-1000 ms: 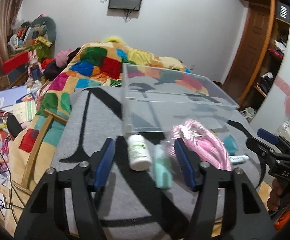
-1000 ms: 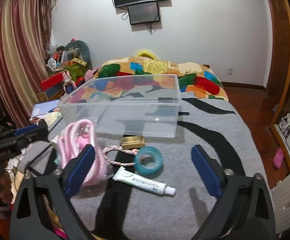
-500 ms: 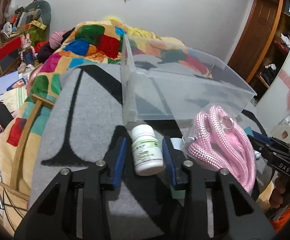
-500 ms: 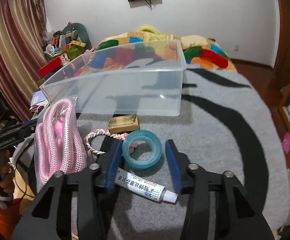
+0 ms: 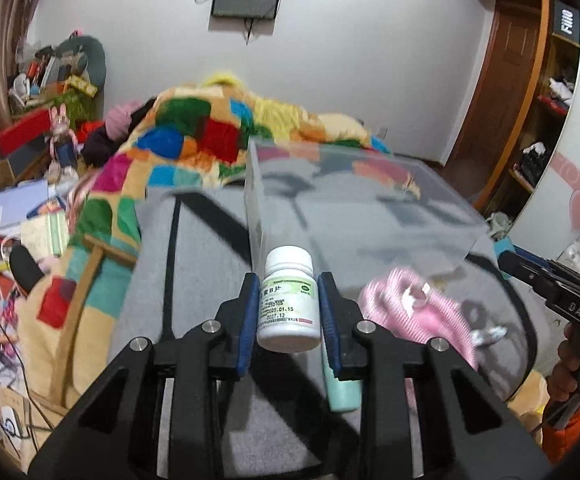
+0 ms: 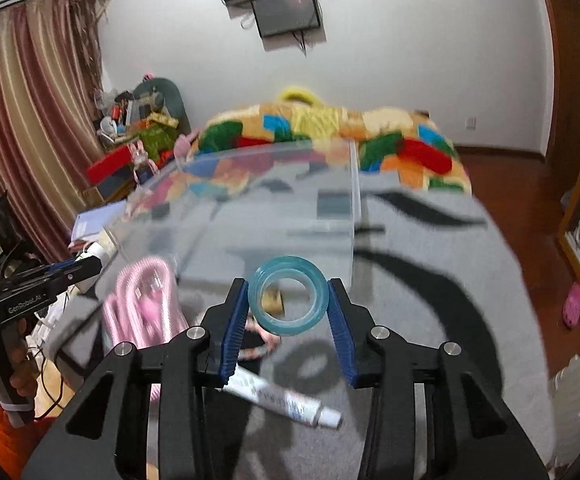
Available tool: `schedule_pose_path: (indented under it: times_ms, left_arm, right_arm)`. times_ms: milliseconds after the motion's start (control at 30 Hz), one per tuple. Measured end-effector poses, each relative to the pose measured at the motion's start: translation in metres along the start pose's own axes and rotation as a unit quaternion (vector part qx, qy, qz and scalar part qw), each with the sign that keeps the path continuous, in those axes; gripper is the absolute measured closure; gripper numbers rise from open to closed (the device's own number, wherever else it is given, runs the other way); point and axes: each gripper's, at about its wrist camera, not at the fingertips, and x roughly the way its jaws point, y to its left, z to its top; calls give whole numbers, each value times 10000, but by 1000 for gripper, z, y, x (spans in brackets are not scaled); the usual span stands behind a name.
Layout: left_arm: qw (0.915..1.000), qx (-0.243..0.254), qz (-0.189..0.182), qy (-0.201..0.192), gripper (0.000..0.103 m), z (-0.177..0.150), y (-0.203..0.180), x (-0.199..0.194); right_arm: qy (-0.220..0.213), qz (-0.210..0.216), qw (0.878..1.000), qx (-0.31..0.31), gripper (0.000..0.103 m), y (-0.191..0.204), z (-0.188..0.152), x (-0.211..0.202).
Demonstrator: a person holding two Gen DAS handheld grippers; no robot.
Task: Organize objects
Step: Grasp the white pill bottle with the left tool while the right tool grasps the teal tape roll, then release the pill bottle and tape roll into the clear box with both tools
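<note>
Left tongs (image 5: 288,304): pinching the white pill bottle (image 5: 288,299)
Right tongs (image 6: 288,304): pinching the blue tape roll (image 6: 287,295)
Clear bin (image 6: 250,216): contents unclear (picture blurred)

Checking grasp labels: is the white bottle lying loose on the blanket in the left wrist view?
No: the bottle is clamped between the left gripper jaws, lifted above the blanket.

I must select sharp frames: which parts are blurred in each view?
Left wrist view: the white pill bottle is sharp, but the clear plastic box and pink rope are smeared. Right wrist view: the blue tape ring is sharp, the bedding behind blurred.
</note>
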Motion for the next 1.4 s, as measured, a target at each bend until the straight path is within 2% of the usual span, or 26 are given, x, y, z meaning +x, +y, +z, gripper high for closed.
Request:
schedule_pose_path:
  times_ms: [200,433,667,833,933,1000,1067,1100,1167,1300,1367,1400]
  left_arm:
    - [9996,156,-34,-227,74,32,-8,-1]
    - [9997,231,-89,66,74,62,-12,38]
    - [9976,275,63,625,74,68,-15,90]
    - [9961,553,239,648,74,62,-24,99]
    - [9952,638,181,726,73,59,-29,99]
    - [9946,705,212,727,69,58,-31,97]
    - [9949,704,177,696,54,58,-31,93]
    - [9952,696,139,673,52,58,-31,90]
    - [9957,695,113,599,41,58,-31,82]
    - [9966,663,78,490,31,57,-29,64]
    - [9972,606,113,415,17,56,-27,56]
    - [9976,575,130,357,14,55,-25,50]
  right_arm:
    - [-155,10,9997,-172,67,9,37,7]
    - [217,-40,9997,-126,67,8,62,47]
    - [710,-137,9972,-193,67,5,68,87]
    - [954,-181,9946,-357,67,8,62,105]
    - [997,-205,9941,-377,66,10,59,107]
    - [990,-254,9941,-361,66,10,59,107]
    - [1016,-220,9940,-341,65,10,60,105]
    - [1035,-196,9939,-330,62,10,60,104]
    - [992,-158,9945,-307,46,11,59,98]
    - [729,-94,9969,-294,34,15,59,73]
    - [643,-33,9976,-272,29,18,59,62]
    - [577,-3,9979,-279,28,20,58,55]
